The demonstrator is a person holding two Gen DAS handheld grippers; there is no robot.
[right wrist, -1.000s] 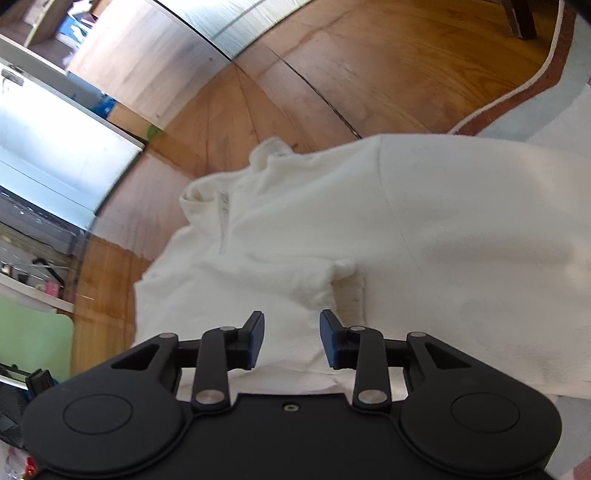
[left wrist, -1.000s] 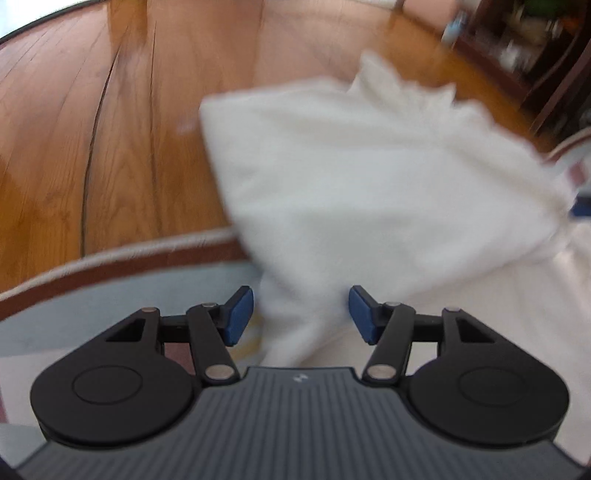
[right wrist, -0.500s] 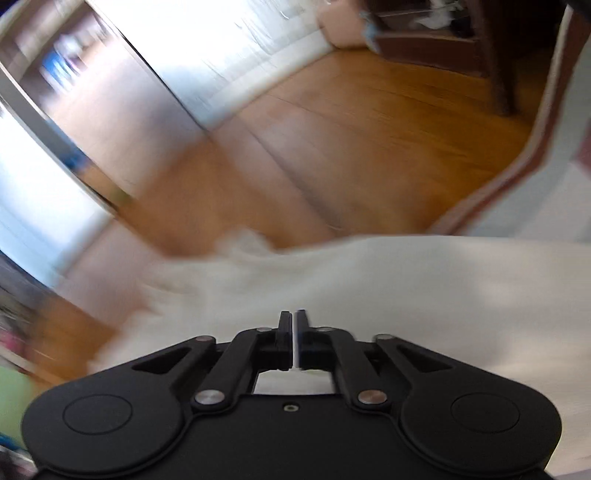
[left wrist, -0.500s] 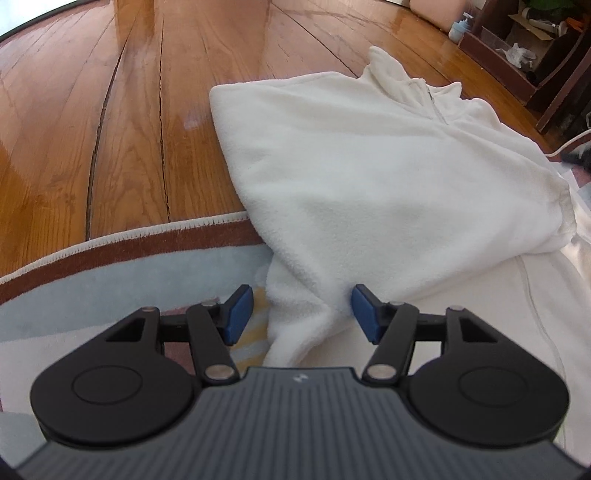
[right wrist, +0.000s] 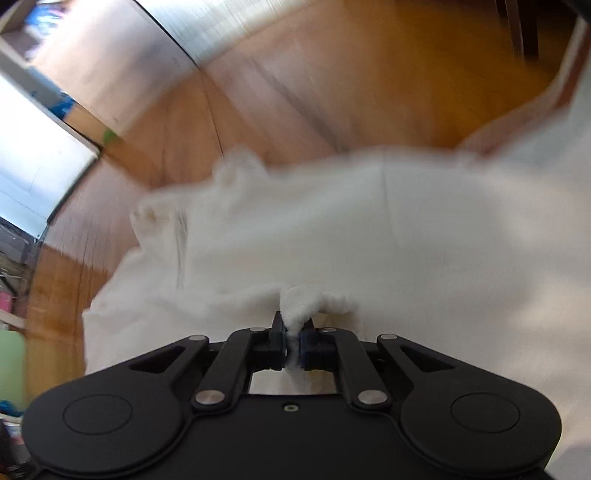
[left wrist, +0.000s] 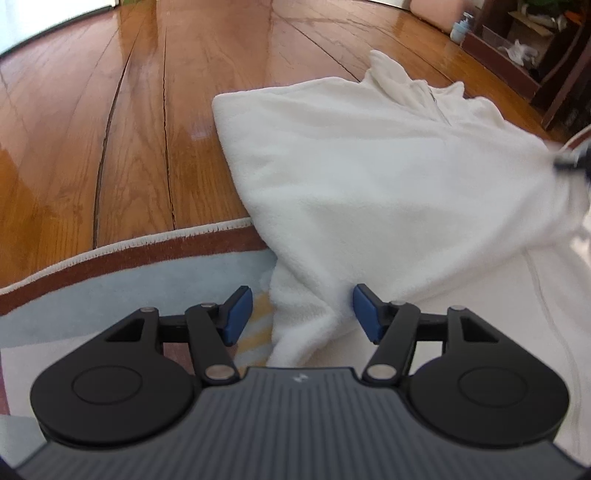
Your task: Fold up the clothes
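Note:
A white fleece pullover [left wrist: 369, 177] with a zip collar lies partly on the wood floor and partly on a rug. My left gripper [left wrist: 303, 314] is open, low over the rug, with a bunched fold of the fleece [left wrist: 306, 314] between its blue pads. My right gripper [right wrist: 293, 336] is shut on a tuft of the same white pullover [right wrist: 314, 236], pinched between its pads [right wrist: 306, 341] and lifted slightly. The right wrist view is motion blurred. The right gripper shows as a dark blur at the right edge of the left wrist view [left wrist: 576, 158].
A rug [left wrist: 129, 280] with a red-brown border and pale blue field lies under my left gripper. Wood floor [left wrist: 110, 129] stretches beyond. Dark wooden furniture [left wrist: 535, 55] and a small bottle [left wrist: 461, 26] stand at the far right. A window wall [right wrist: 44, 155] shows at left.
My right gripper closed on a tuft of the pullover and is moving with it. The left gripper stayed open around the fold and barely moved.

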